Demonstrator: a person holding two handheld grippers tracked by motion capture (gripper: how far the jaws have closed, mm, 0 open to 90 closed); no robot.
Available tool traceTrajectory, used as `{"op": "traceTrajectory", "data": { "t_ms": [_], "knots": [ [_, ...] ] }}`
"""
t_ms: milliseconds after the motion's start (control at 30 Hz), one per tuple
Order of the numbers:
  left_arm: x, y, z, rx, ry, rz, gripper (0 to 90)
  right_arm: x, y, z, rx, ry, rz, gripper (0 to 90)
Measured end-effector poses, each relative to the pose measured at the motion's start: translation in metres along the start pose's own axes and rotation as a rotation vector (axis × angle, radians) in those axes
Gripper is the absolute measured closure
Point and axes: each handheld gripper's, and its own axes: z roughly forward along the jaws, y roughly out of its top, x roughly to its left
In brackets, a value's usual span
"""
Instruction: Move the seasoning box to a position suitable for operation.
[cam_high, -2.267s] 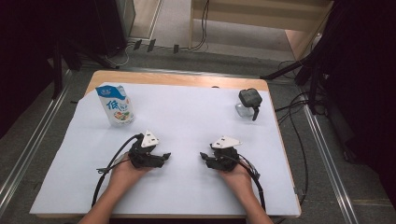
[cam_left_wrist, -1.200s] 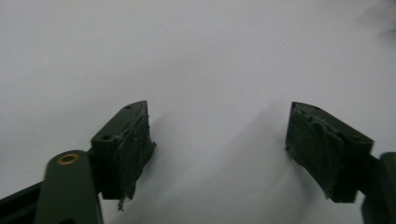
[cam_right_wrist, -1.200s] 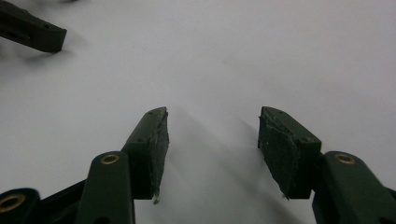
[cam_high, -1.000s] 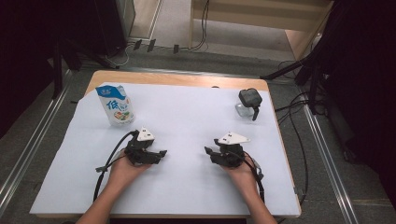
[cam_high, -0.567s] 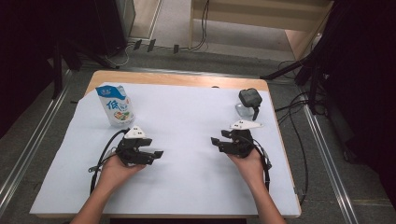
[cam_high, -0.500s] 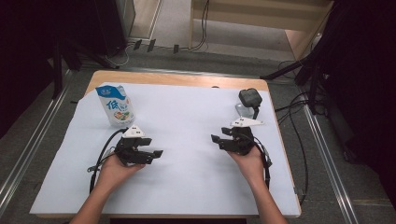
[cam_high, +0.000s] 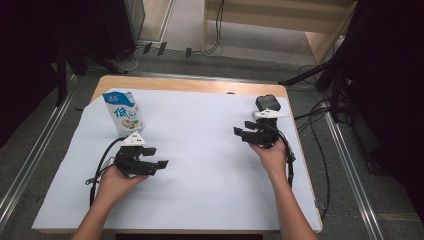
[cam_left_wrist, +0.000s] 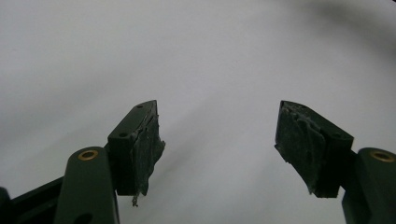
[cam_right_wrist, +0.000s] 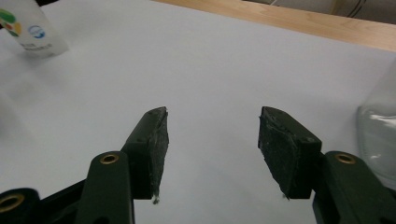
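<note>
- White paper (cam_high: 210, 150) is covering the wooden table (cam_high: 190, 85), giving both grippers a plain surface to work over; nothing is lying between either pair of jaws.
- The left gripper (cam_high: 159, 163) is hovering low over the paper with its jaws spread wide and empty; the milk carton (cam_high: 122, 112) is standing upright behind and to the outer side of those jaws, near but not touching, so this hand appears to be lining up for a reach toward it.
- The right gripper (cam_high: 239, 132) is sitting near the far right of the sheet; its jaws have just been opening and are standing apart with only bare paper between them, probably readying for a grasp.
- A clear glass vessel with a dark top (cam_high: 266, 103) is standing just beyond the right gripper's body; in the right gripper view its transparent wall (cam_right_wrist: 378, 135) is showing just outside the right-hand jaw, not between the pads, so the jaws would need to swing toward it.
- In that same view the carton (cam_right_wrist: 30, 28) is appearing far ahead, well apart from the left-hand jaw.
</note>
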Motion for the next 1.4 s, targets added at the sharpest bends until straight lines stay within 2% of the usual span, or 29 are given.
{"op": "traceTrajectory", "data": {
  "t_ms": [133, 200, 233, 300, 433, 500, 667, 767, 867, 933, 967, 1100, 1267, 1300, 1400],
  "knots": [
    [-0.002, -0.005, -0.006, 0.002, 0.025, -0.002, 31.4, -0.011, 0.006, -0.002, -0.009, -0.014, 0.012, 41.8],
    [-0.004, -0.007, -0.009, 0.004, 0.034, -0.003, 30.7, -0.014, 0.011, -0.004, -0.01, -0.037, 0.001, 41.8],
    [-0.004, -0.008, -0.01, 0.001, 0.037, -0.003, 30.5, -0.017, 0.014, -0.006, -0.024, -0.039, 0.008, 41.8],
    [-0.005, -0.011, -0.012, -0.001, 0.041, -0.003, 30.7, -0.022, 0.02, -0.009, -0.046, -0.038, 0.025, 41.6],
    [-0.006, -0.014, -0.014, 0.003, 0.03, -0.004, 33.5, -0.031, 0.032, -0.012, -0.051, -0.082, 0.01, 38.7],
    [-0.007, -0.016, -0.015, 0.007, 0.034, 0.003, 33.4, -0.034, 0.035, -0.012, -0.054, -0.078, 0.021, 37.5],
    [-0.009, -0.019, -0.019, 0.003, 0.036, 0.0, 33.1, -0.047, 0.044, -0.012, -0.076, -0.095, 0.049, 27.7],
    [-0.01, -0.021, -0.02, 0.005, 0.033, 0.001, 33.9, -0.056, 0.05, -0.01, -0.083, -0.147, 0.057, 15.3],
    [-0.01, -0.021, -0.02, -0.001, 0.036, 0.004, 33.8, -0.062, 0.049, -0.01, -0.109, -0.193, 0.077, 14.4],
    [-0.01, -0.021, -0.02, -0.003, 0.04, 0.003, 33.7, -0.065, 0.048, -0.01, -0.113, -0.194, 0.092, 12.0],
    [-0.01, -0.021, -0.02, -0.004, 0.041, 0.003, 33.6, -0.072, 0.045, -0.011, -0.113, -0.193, 0.114, 6.5],
    [-0.01, -0.021, -0.019, 0.002, 0.036, 0.009, 33.6, -0.082, 0.038, -0.014, -0.121, -0.213, 0.145, 6.4],
    [-0.012, -0.02, -0.016, 0.008, 0.041, 0.017, 33.7, -0.089, 0.03, -0.01, -0.096, -0.226, 0.146, 6.3],
    [-0.012, -0.02, -0.016, 0.008, 0.04, 0.021, 33.6, -0.092, 0.027, -0.006, -0.093, -0.239, 0.149, 5.9],
    [-0.012, -0.021, -0.015, 0.011, 0.034, 0.018, 33.6, -0.097, 0.021, 0.002, -0.086, -0.236, 0.168, 6.2]
  ]
}}
